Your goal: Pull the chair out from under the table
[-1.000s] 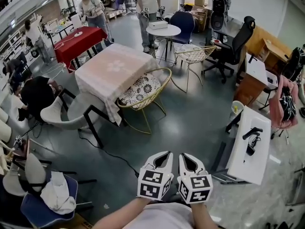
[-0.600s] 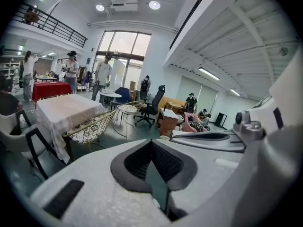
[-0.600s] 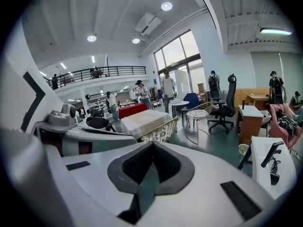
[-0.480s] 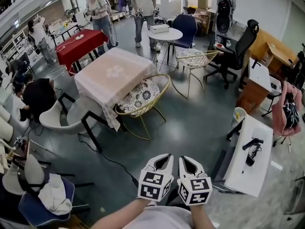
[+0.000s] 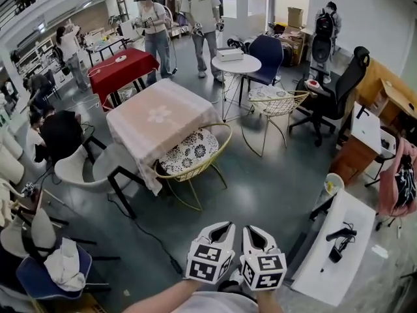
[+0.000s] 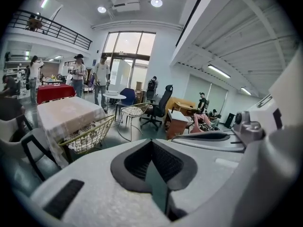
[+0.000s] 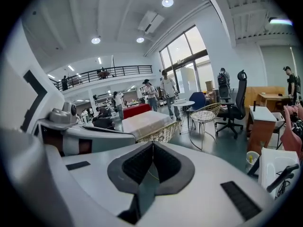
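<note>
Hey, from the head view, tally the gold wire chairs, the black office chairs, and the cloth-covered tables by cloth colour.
Gold wire chairs: 2
Black office chairs: 1
Red-cloth tables: 1
Pale pink-cloth tables: 1
Total: 5
</note>
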Action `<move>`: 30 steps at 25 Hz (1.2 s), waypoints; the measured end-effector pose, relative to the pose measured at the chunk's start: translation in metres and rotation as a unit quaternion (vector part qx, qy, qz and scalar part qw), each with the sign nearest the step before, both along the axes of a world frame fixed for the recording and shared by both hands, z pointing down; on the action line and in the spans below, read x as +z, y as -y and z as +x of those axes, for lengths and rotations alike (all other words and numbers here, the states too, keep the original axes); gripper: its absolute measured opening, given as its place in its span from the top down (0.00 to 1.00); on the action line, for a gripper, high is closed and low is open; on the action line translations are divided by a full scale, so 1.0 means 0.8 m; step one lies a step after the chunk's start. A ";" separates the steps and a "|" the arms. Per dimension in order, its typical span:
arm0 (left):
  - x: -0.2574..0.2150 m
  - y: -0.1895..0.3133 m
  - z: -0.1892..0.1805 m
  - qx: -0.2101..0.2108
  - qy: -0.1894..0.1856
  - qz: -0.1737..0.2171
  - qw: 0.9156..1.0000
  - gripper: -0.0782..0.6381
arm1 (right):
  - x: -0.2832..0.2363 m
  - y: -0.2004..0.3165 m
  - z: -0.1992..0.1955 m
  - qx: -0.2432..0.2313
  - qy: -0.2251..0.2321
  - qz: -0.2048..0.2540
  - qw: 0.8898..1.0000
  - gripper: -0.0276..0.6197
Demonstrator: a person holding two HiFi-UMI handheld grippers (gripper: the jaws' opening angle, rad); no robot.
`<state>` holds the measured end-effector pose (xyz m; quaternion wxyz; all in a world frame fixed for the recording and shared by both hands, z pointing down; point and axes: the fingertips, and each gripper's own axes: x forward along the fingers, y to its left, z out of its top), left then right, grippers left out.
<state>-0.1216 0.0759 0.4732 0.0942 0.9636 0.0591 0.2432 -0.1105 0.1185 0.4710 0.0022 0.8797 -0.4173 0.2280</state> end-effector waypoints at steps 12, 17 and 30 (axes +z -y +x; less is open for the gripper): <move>0.003 -0.029 0.089 -0.042 0.005 0.017 0.999 0.89 | 0.003 -0.028 0.092 -0.048 0.007 0.025 0.998 0.95; 0.004 -0.018 0.103 -0.062 0.007 0.016 0.998 0.89 | 0.003 -0.023 0.112 -0.060 0.008 0.030 0.998 0.95; 0.031 0.049 0.179 -0.084 0.018 -0.003 0.996 0.89 | 0.023 0.053 0.181 -0.100 0.016 0.016 0.995 0.95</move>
